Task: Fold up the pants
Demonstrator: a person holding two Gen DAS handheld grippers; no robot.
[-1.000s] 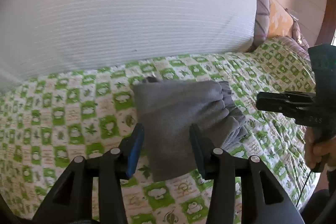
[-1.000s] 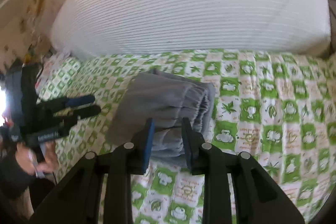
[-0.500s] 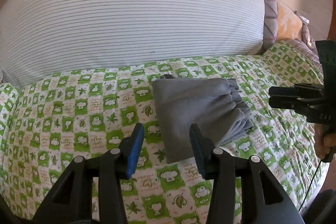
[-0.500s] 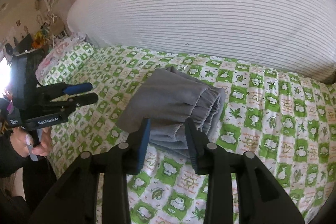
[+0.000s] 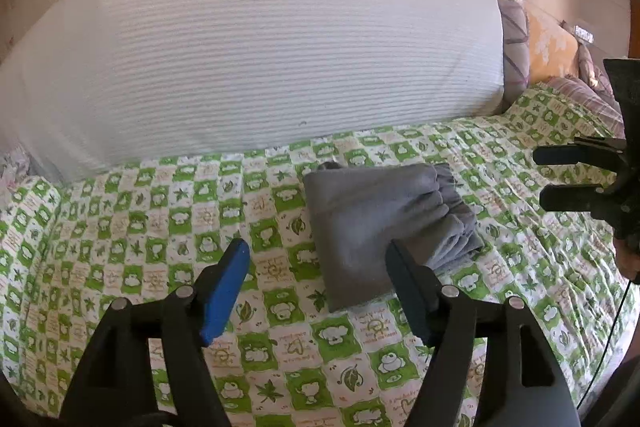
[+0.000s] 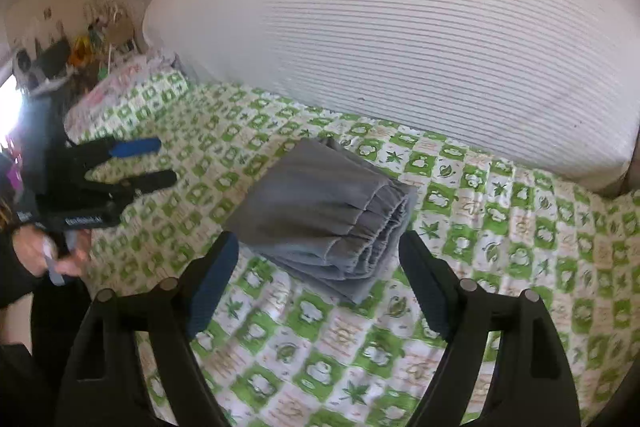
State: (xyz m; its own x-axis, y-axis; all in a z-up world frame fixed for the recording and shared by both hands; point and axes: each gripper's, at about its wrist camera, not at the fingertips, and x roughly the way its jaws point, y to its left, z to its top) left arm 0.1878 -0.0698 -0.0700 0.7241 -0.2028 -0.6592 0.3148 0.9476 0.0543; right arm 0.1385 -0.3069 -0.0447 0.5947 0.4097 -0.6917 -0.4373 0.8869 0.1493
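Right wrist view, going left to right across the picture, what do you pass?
left gripper held in a hand → folded gray pants on the green checked bedspread → end of the white striped pillow

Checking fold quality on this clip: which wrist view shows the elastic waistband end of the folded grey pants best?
The right wrist view: the pants lie centred with the gathered waistband and stacked layers facing the camera. In the left wrist view the waistband sits on the far side, edge-on, with the right finger covering the bundle's near corner.
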